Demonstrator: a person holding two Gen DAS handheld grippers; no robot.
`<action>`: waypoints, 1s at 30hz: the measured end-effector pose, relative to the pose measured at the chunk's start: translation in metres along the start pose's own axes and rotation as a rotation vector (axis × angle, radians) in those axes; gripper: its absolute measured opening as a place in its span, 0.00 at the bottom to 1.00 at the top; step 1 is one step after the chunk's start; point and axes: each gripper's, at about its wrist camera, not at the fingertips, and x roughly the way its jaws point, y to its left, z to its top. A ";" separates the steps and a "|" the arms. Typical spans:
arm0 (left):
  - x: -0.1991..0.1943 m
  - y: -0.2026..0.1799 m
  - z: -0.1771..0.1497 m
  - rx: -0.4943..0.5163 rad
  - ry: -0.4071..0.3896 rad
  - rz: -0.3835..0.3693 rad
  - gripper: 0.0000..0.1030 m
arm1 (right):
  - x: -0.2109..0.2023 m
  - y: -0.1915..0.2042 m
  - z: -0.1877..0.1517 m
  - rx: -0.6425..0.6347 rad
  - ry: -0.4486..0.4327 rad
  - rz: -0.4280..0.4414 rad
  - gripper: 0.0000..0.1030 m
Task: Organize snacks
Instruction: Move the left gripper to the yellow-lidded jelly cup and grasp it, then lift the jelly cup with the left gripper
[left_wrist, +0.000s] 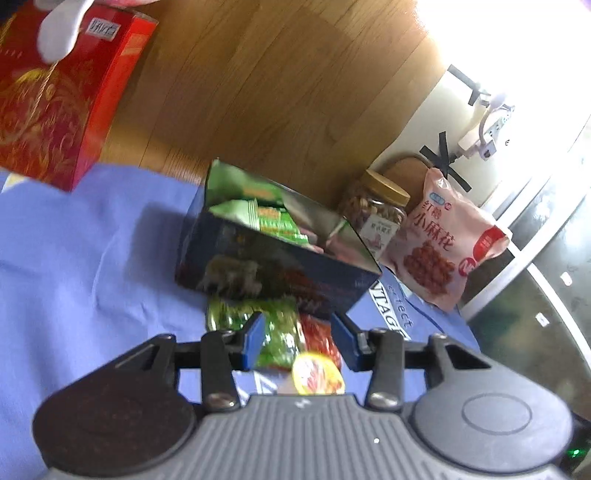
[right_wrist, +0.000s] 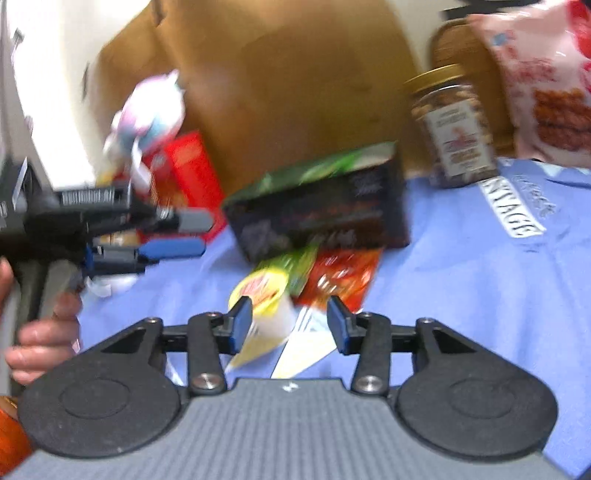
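Observation:
A dark open box (left_wrist: 280, 266) with green snack packets inside stands on the blue cloth (left_wrist: 92, 258). In front of it lie a green packet (left_wrist: 277, 332), a red packet (left_wrist: 321, 336) and a yellow-lidded cup (left_wrist: 317, 373). My left gripper (left_wrist: 299, 336) is open, its fingers either side of the green and red packets. In the right wrist view, my right gripper (right_wrist: 290, 321) is open just before the yellow-lidded cup (right_wrist: 262, 291); the green packet (right_wrist: 301, 266), red packet (right_wrist: 340, 277) and box (right_wrist: 321, 210) lie beyond. The left gripper (right_wrist: 177, 232) shows at left, held by a hand.
A nut jar (left_wrist: 376, 214) and a pink snack bag (left_wrist: 443, 243) stand right of the box by the wall. A red carton (left_wrist: 55, 92) sits at the far left. A plush toy (right_wrist: 151, 114) rests on the red carton (right_wrist: 188, 170). The wooden floor (left_wrist: 277, 74) lies beyond.

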 end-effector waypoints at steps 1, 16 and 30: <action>-0.001 -0.002 -0.004 0.003 -0.005 0.001 0.45 | 0.005 0.006 0.000 -0.043 0.019 -0.005 0.50; 0.035 -0.003 -0.032 -0.038 0.117 0.005 0.24 | 0.060 0.030 0.002 -0.198 0.144 -0.035 0.34; -0.008 -0.054 -0.095 0.034 0.151 -0.062 0.30 | -0.020 0.025 -0.040 -0.064 0.148 -0.037 0.35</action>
